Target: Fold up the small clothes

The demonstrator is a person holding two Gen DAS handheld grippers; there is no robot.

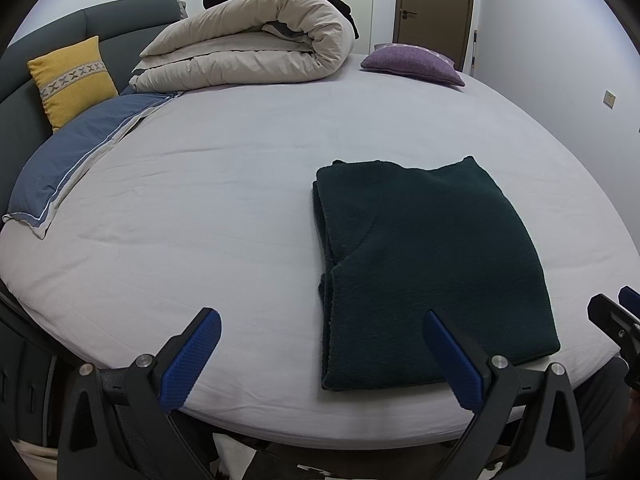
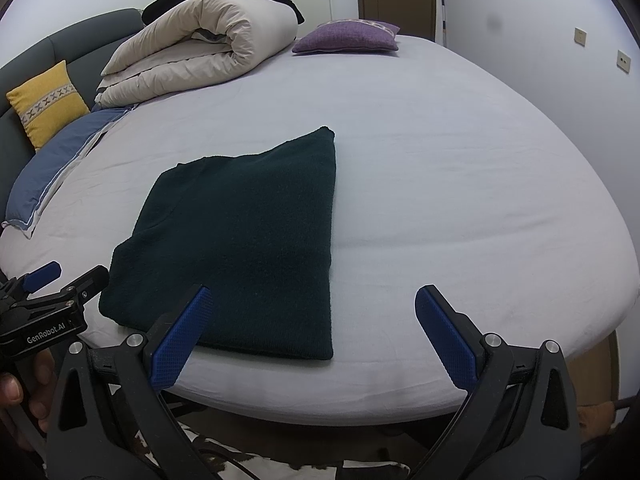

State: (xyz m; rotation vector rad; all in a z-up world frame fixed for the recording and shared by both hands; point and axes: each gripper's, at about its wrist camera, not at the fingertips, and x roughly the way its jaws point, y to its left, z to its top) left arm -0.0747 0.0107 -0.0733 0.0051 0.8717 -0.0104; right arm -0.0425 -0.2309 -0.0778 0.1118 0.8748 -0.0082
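A dark green knitted garment [image 1: 432, 264] lies folded into a flat rectangle on the pale bed sheet [image 1: 200, 220], near the front edge. It also shows in the right wrist view [image 2: 248, 240]. My left gripper [image 1: 322, 318] is open and empty, held above the front edge of the bed, its right finger over the garment's near edge. My right gripper [image 2: 314, 294] is open and empty, its left finger over the garment's near edge. The left gripper shows at the left of the right wrist view [image 2: 66, 278].
A rolled cream duvet [image 1: 248, 44] with a black item on top lies at the back. A yellow cushion [image 1: 72, 80], a blue pillow [image 1: 76, 160] and a grey headboard [image 1: 120, 20] are at the left. A purple cushion [image 1: 412, 62] is at the back right, a brown door [image 1: 436, 4] behind.
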